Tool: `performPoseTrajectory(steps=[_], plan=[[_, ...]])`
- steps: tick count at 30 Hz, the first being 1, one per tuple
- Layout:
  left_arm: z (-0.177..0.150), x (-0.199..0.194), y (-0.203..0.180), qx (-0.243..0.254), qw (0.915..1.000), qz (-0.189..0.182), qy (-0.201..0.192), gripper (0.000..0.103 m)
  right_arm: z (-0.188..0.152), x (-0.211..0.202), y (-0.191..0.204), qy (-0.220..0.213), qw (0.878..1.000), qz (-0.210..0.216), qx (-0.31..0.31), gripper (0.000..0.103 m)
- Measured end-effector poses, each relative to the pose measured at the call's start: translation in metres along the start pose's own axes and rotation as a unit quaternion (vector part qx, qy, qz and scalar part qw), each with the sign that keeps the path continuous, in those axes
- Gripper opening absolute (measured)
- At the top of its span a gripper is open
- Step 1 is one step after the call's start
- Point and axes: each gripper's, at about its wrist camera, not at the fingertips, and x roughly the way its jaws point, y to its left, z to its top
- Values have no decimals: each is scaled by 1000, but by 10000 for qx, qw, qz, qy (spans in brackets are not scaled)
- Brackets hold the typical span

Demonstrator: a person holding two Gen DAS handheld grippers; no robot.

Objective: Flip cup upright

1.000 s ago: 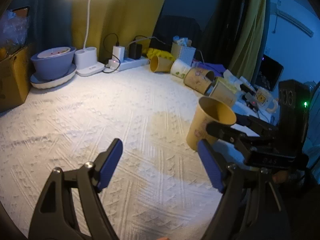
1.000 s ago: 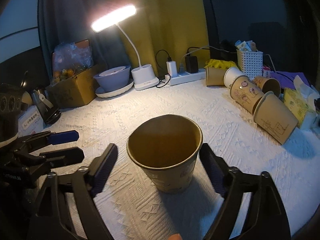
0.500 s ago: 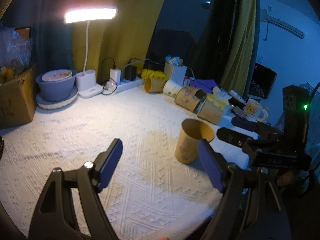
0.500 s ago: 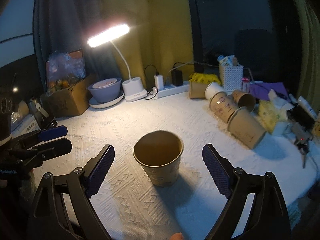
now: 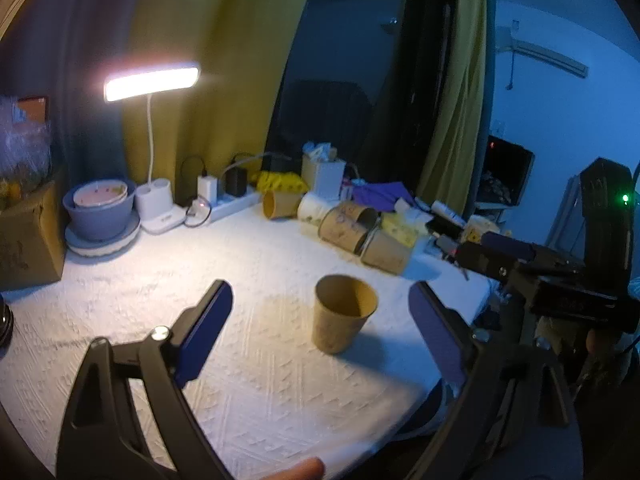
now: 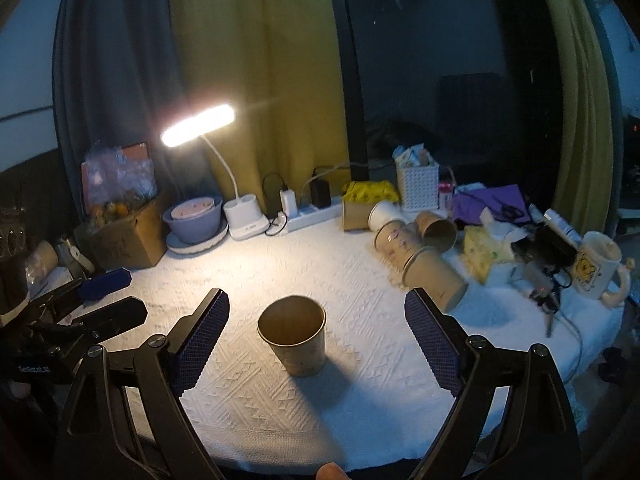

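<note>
A brown paper cup point(image 6: 294, 338) stands upright, mouth up, on the white textured tablecloth point(image 6: 340, 272); it also shows in the left wrist view point(image 5: 342, 312). My right gripper point(image 6: 316, 340) is open and empty, held back from the cup with its blue pads wide apart; it shows in the left wrist view point(image 5: 504, 254) at the right. My left gripper point(image 5: 324, 332) is open and empty, well back from the cup. It shows in the right wrist view point(image 6: 108, 296) at the left.
Several paper cups point(image 6: 428, 268) lie on their sides at the back right. A lit desk lamp point(image 6: 198, 124), power strip point(image 6: 308, 214), bowl point(image 6: 194, 220) and cardboard box point(image 6: 128, 236) line the back. A mug point(image 6: 598, 266) and clutter sit at the right edge.
Both grippers have drawn back and up from the cup, which now stands alone and looks smaller in both views. The cup has not moved.
</note>
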Motion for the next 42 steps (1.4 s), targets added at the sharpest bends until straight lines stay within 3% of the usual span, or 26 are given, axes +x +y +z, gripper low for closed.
performPoseTrajectory(steps=[13,42], plan=[[12,-24,-32,322,9981,303,-431,92,4,-33,-4,-284,9996,30,18,92],[9,-16,-31,286,9983,262,-436,92,2,-30,-10,-265,9996,-6,88,92]])
